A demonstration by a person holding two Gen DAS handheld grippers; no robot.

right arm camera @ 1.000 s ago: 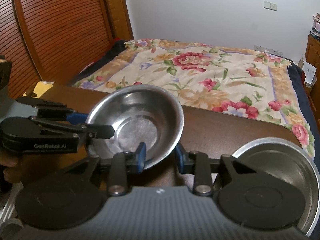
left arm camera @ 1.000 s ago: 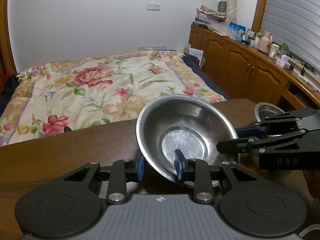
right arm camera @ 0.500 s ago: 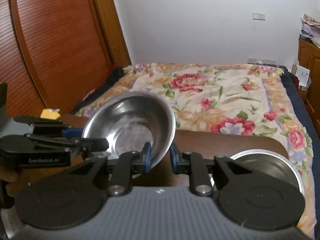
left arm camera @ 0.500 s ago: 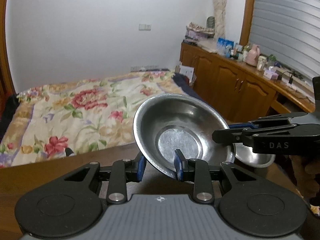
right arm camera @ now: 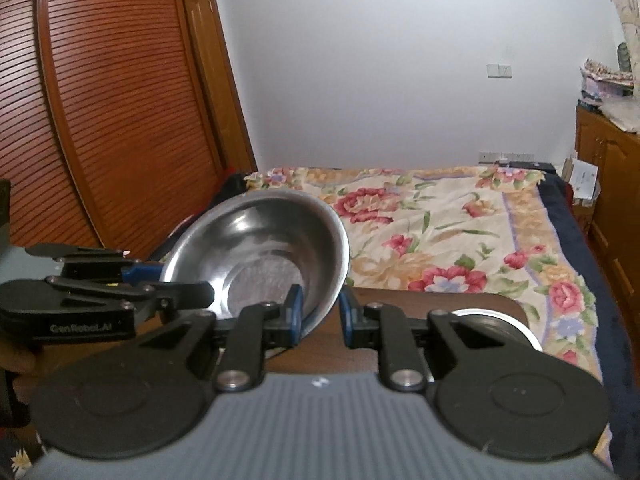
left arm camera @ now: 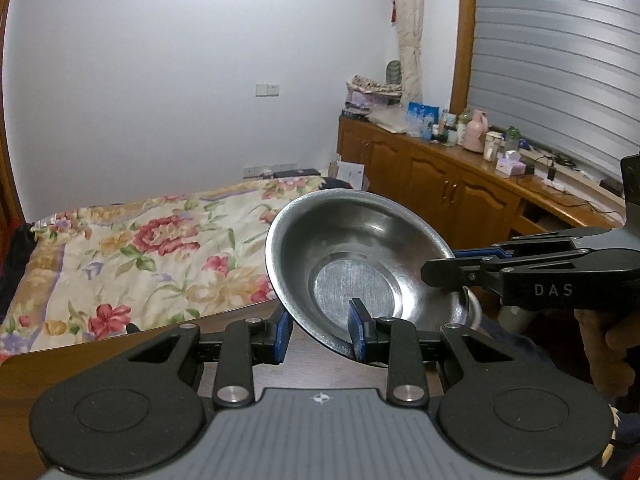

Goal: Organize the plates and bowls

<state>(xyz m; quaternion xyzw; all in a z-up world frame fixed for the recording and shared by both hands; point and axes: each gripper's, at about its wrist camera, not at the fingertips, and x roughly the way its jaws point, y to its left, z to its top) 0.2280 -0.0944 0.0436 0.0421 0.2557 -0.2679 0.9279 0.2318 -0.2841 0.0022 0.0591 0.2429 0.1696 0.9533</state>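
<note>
A steel bowl (left arm camera: 360,240) hangs tilted above the brown table (left arm camera: 120,352), held from both sides. My left gripper (left arm camera: 320,332) is shut on its near rim, one blue pad inside and one outside. From the right, my right gripper (left arm camera: 440,268) clamps the bowl's right rim. In the right wrist view the same bowl (right arm camera: 256,240) sits between my right gripper's (right arm camera: 320,314) pads, which are shut on its wall. There my left gripper (right arm camera: 188,284) grips the bowl's left rim. A second steel bowl (right arm camera: 496,320) rests on the table's right corner, mostly hidden.
A bed with a flowered cover (left arm camera: 152,248) lies beyond the table. A wooden cabinet (left arm camera: 460,196) with bottles and boxes runs along the right wall. A slatted wooden door (right arm camera: 100,120) stands at the left. A person's hand (left arm camera: 608,340) holds the right gripper.
Both grippers have risen with the bowl, and the table and second bowl have sunk lower in view. My right gripper's jaws have narrowed onto the bowl's rim.
</note>
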